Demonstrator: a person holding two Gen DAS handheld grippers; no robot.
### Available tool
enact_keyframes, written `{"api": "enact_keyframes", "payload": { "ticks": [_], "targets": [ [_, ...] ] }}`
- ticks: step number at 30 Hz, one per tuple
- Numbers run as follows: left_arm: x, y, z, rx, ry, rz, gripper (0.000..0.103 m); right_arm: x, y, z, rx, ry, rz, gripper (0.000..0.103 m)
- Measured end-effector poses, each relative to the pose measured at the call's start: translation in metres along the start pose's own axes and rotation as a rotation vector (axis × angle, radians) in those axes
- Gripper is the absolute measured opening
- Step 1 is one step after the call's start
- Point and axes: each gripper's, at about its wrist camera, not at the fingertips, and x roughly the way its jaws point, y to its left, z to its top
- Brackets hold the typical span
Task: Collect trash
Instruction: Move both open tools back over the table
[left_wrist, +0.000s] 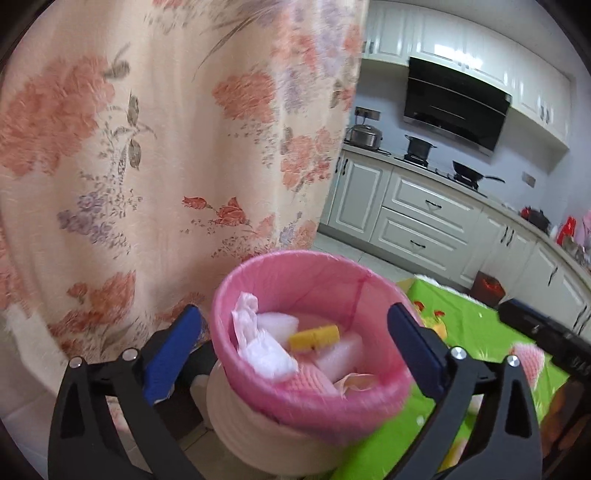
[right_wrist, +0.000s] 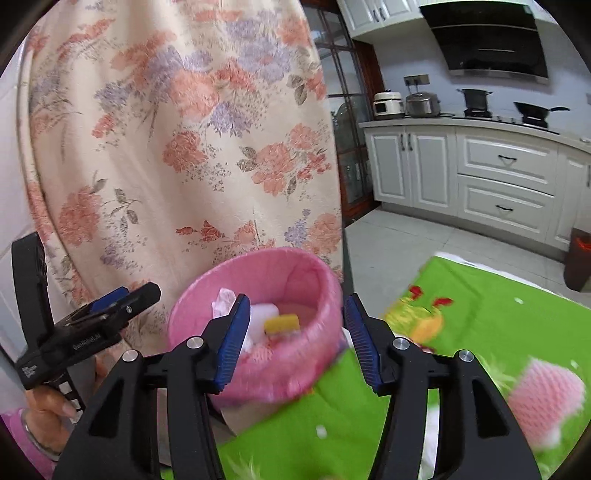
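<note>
Pink plastic lines the small bin (left_wrist: 314, 332), which stands at the corner of a table covered in a green cloth (left_wrist: 476, 325), close against a flowered curtain (left_wrist: 147, 147). Inside the bin are seen crumpled white tissue (left_wrist: 267, 356), white foam pieces (left_wrist: 341, 354), a yellow sponge (left_wrist: 314, 336) and a pink foam net (left_wrist: 314, 384). The left gripper (left_wrist: 295, 332) is held with its jaws spread wide on either side of the bin, nothing pressed between the pads. The right gripper (right_wrist: 295, 336) is also parted and empty, its fingers (right_wrist: 232, 339) framing the bin's near rim. No earlier view is given, but a drop into the bin is judged to be just finished. More rubbish is left on the cloth: a second pink foam net (right_wrist: 546, 398) lies well apart from the bin toward the right, with small white scraps (right_wrist: 321, 431) scattered nearer. The next move is judged to call for the right gripper to be swung over to that net, lowered with jaws apart, and closed gently, since the soft mesh is likely to squash or slip.
</note>
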Motion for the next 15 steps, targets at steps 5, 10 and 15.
{"api": "enact_keyframes", "payload": {
  "ticks": [5, 10, 15],
  "targets": [
    [-0.031, -0.04, -0.03, 0.106, 0.001, -0.034, 0.098, -0.056, -0.017, -0.03, 0.019, -0.008, -0.07, 0.052],
    [-0.052, -0.078, -0.062, 0.156, 0.027, -0.115, 0.098, -0.109, -0.044, -0.063, 0.052, -0.011, -0.162, 0.058],
    [-0.06, -0.108, -0.094, 0.174, 0.086, -0.183, 0.098, -0.156, -0.075, -0.099, 0.107, -0.006, -0.257, 0.06]
  ]
}}
